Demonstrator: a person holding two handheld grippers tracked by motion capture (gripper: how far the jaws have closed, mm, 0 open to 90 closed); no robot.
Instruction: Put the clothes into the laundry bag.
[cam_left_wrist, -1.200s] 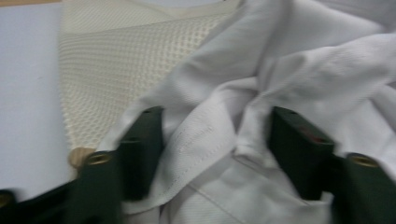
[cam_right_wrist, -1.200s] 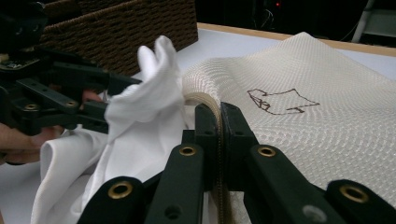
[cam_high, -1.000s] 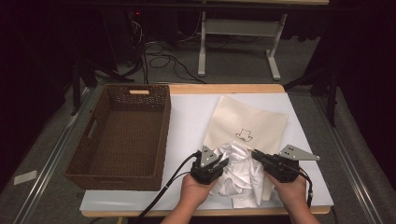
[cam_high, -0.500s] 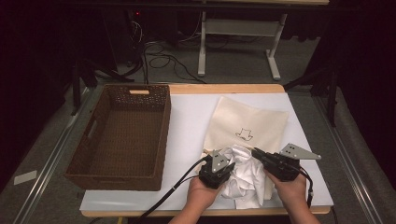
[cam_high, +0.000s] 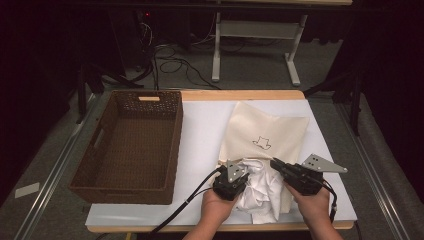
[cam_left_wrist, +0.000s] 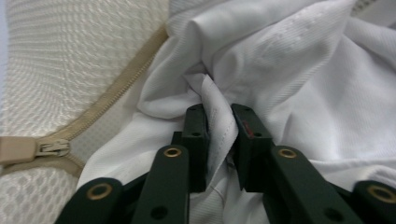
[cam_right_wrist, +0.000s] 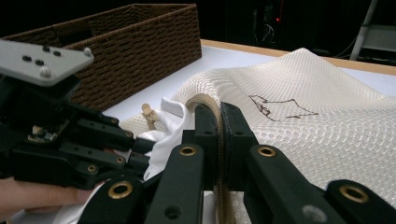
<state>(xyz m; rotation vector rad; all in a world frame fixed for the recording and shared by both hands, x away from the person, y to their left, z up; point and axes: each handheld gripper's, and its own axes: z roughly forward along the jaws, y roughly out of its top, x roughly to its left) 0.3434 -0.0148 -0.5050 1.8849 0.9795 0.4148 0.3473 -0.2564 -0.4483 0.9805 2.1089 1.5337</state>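
A cream mesh laundry bag (cam_high: 265, 130) with a small dark drawing lies on the table, its zipped mouth toward me. A crumpled white garment (cam_high: 260, 192) sits at that mouth between my hands. My left gripper (cam_high: 246, 175) points into the garment. In the left gripper view its jaws (cam_left_wrist: 219, 116) hold a fold of the white cloth (cam_left_wrist: 289, 70) beside the bag's zip pull (cam_left_wrist: 51, 148), and they have just been opening a little. My right gripper (cam_high: 274, 163) is shut on the bag's zip edge (cam_right_wrist: 219, 109), lifting it slightly.
A brown wicker basket (cam_high: 175, 145) stands on the left half of the table. White paper (cam_high: 205, 130) covers the tabletop between basket and bag. The table's front edge runs just under my hands. Cables and a metal stand lie on the floor beyond.
My left gripper has shifted a little to the right, deeper into the white garment. The right gripper has stayed where it was on the bag's edge.
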